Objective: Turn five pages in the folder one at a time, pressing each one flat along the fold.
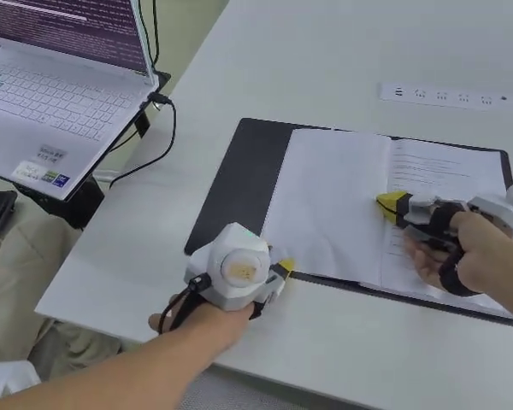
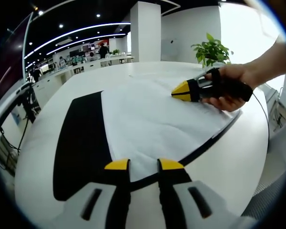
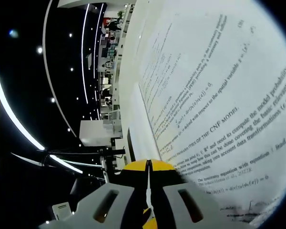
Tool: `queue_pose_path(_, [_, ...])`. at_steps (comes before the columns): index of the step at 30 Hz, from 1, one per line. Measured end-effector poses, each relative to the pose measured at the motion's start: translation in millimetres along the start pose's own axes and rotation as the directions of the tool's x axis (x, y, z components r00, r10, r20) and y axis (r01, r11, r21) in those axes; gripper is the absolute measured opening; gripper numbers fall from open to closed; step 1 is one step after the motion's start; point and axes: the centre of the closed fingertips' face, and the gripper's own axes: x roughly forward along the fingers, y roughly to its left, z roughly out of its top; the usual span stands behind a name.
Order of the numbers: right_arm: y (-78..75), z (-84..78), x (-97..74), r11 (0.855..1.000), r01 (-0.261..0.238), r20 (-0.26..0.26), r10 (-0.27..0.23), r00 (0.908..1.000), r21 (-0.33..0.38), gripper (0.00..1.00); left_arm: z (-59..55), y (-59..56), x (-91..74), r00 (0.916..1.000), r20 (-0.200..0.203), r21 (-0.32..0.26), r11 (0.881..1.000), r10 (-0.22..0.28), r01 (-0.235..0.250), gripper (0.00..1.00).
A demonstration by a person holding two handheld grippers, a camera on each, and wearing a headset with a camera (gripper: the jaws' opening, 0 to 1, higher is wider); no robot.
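Note:
The folder lies open on the white table, its black cover (image 1: 239, 179) (image 2: 78, 143) showing at the left. A blank white page (image 1: 333, 196) (image 2: 143, 119) lies flat on the left side and a printed page (image 1: 445, 171) (image 3: 219, 86) on the right. My right gripper (image 1: 385, 203) (image 3: 148, 164) (image 2: 177, 91) is shut, its yellow tips resting on the paper close to the fold. My left gripper (image 1: 284, 268) (image 2: 143, 164) sits at the blank page's near edge, jaws a narrow gap apart with nothing between them.
An open laptop (image 1: 60, 77) stands at the far left on a stand, with a black cable (image 1: 158, 145) running to it. A white power strip (image 1: 449, 96) lies beyond the folder. The table's near edge (image 1: 325, 380) runs just below my left hand.

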Motion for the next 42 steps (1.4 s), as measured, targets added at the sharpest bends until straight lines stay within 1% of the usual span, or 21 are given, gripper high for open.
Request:
queue_pose_path(1, [-0.9,-4.2,-2.3,1.000,0.000,-0.002,0.000,1.0000,-0.001,0.00,-0.1,0.3,0.0,1.0000,0.000,0.000,1.000,0.000,0.000,0.21])
queue_pose_path(10, [-8.9,-23.7,-18.3,1.000,0.000,-0.009,0.000,1.0000,0.007,0.00,-0.2,0.3,0.2,1.0000,0.003,0.003,1.000,-0.001,0.001,0.21])
queue_pose_path(13, [-14.1,-32.5,-24.3,1.000,0.008,-0.014,-0.008,0.9999,0.005,0.00,0.0,0.4,0.5,1.0000,0.008,-0.006,1.000,0.000,0.000,0.21])
queue_pose_path(21, [-22.7,-54.3,-37.3,1.000,0.018,-0.027,-0.018,0.9995,0.005,0.00,-0.2,0.6,0.9,0.9999,0.014,-0.004,1.000,0.000,0.000,0.21])
queue_pose_path(26, [-28.2,-63.6,-44.5,1.000,0.018,-0.018,-0.017,0.9997,0.025,0.00,-0.3,0.5,0.7,0.9999,0.015,-0.006,1.000,0.000,0.000,0.21])
queue_pose_path(33, [-36.1,-77.9,-56.2,0.999,0.022,-0.025,-0.021,0.9995,0.042,0.00,-0.3,0.4,0.1,0.9998,0.020,-0.007,1.000,0.001,-0.001,0.21])
queue_pose_path(35, [-36.9,-82.5,-60.0,0.998,0.017,-0.022,-0.015,0.9996,0.066,0.00,-0.4,0.3,-0.1,0.9998,0.020,-0.011,1.000,0.001,-0.001,0.21])
queue_pose_path(37, [-37.2,-87.3,-63.2,0.998,0.020,-0.028,-0.018,0.9995,0.061,0.00,-0.4,0.2,-0.4,0.9998,0.020,-0.013,1.000,0.002,-0.002,0.21])
queue_pose_path(42, [-40.5,-98.3,-72.9,0.995,0.026,-0.035,-0.022,0.9991,0.098,0.00,-0.6,0.3,-0.2,0.9998,0.017,-0.018,1.000,0.002,-0.002,0.21])
